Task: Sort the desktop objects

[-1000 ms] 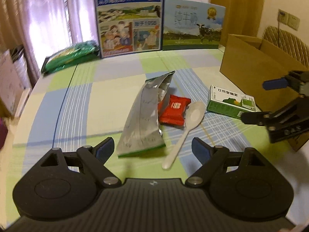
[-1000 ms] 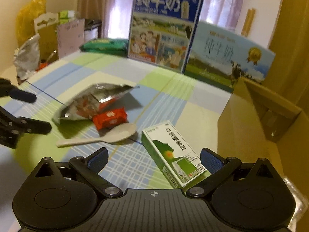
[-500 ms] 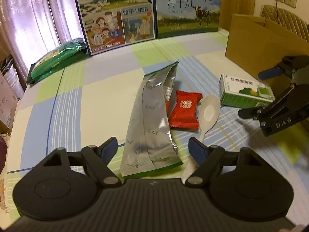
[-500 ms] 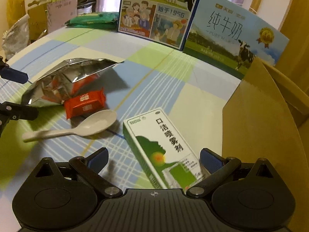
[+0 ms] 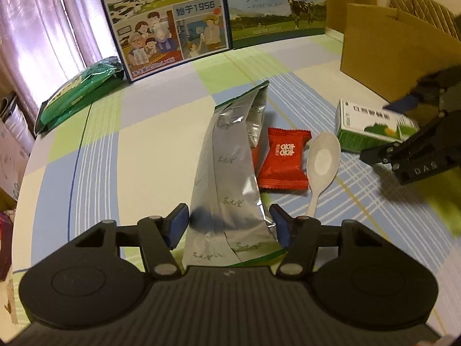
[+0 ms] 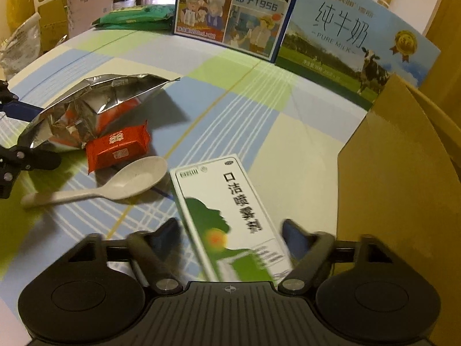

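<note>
A long silver foil bag (image 5: 227, 173) lies on the checked tablecloth, its near end between the fingers of my left gripper (image 5: 229, 226). That gripper is open, with its pads close to the bag's two edges. Right of the bag lie a red candy packet (image 5: 283, 161) and a white spoon (image 5: 321, 164). A green and white spray box (image 6: 230, 210) lies flat on the cloth, its near end inside my open right gripper (image 6: 230, 232), with a finger on each side of it. The right wrist view is blurred there.
An open cardboard box (image 6: 403, 173) stands just right of the spray box. Two milk cartons (image 5: 173, 20) (image 5: 276, 5) stand at the back of the table, with a green packet (image 5: 77, 95) at the back left. Bags and boxes crowd the room's left side.
Both grippers have moved forward and down onto their objects. The left now straddles the foil bag and the right the spray box, and both pairs of fingers have narrowed.
</note>
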